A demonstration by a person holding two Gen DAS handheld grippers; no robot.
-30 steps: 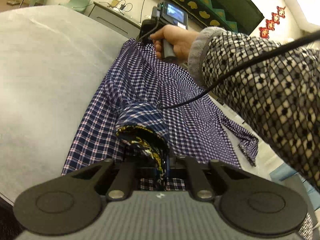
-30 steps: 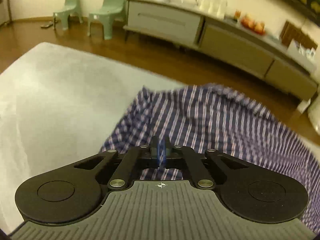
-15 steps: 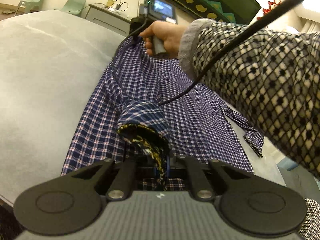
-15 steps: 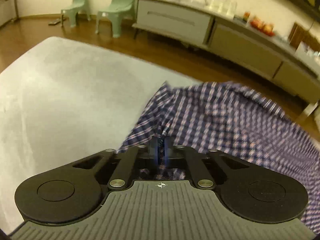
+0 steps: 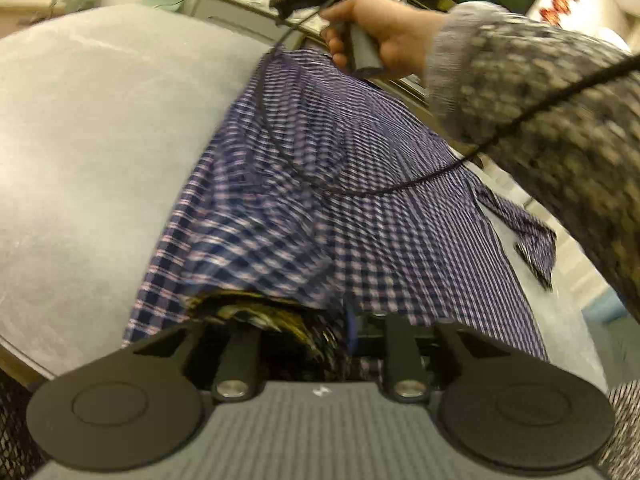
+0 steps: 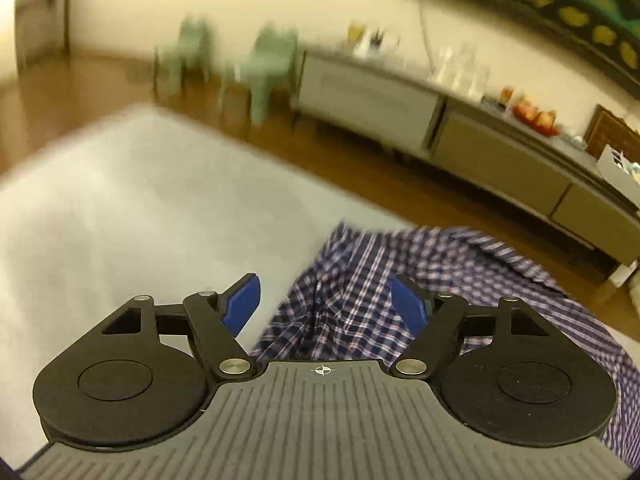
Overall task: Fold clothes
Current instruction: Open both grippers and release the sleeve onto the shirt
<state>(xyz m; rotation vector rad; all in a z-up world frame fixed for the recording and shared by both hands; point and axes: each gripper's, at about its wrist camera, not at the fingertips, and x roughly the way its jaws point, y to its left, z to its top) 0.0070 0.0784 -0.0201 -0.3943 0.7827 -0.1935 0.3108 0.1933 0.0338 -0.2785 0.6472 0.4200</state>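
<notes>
A blue checked shirt (image 5: 340, 200) lies spread on the grey table (image 5: 100, 140). Its near edge, with a dark yellow-patterned lining (image 5: 256, 316), is draped over my left gripper (image 5: 320, 320). The jaws there are opening, the cloth lies loose between them, and the fingertips are mostly covered. My right gripper (image 6: 325, 300) hovers above the shirt's far corner (image 6: 352, 280). Its jaws are opening wide, and the blue pads (image 6: 242, 304) touch no cloth. In the left wrist view a hand (image 5: 384, 28) holds that gripper above the shirt's far end.
A patterned sleeve (image 5: 540, 100) and a black cable (image 5: 360, 192) cross over the shirt. The table's near-left edge (image 5: 24, 364) is close to my left gripper. Beyond the table are wooden floor, two green chairs (image 6: 272, 68) and a long low cabinet (image 6: 440, 120).
My right gripper let go of the shirt corner, opened wide and lifted away. The raised fold in my left gripper has dropped flatter as its jaws parted.
</notes>
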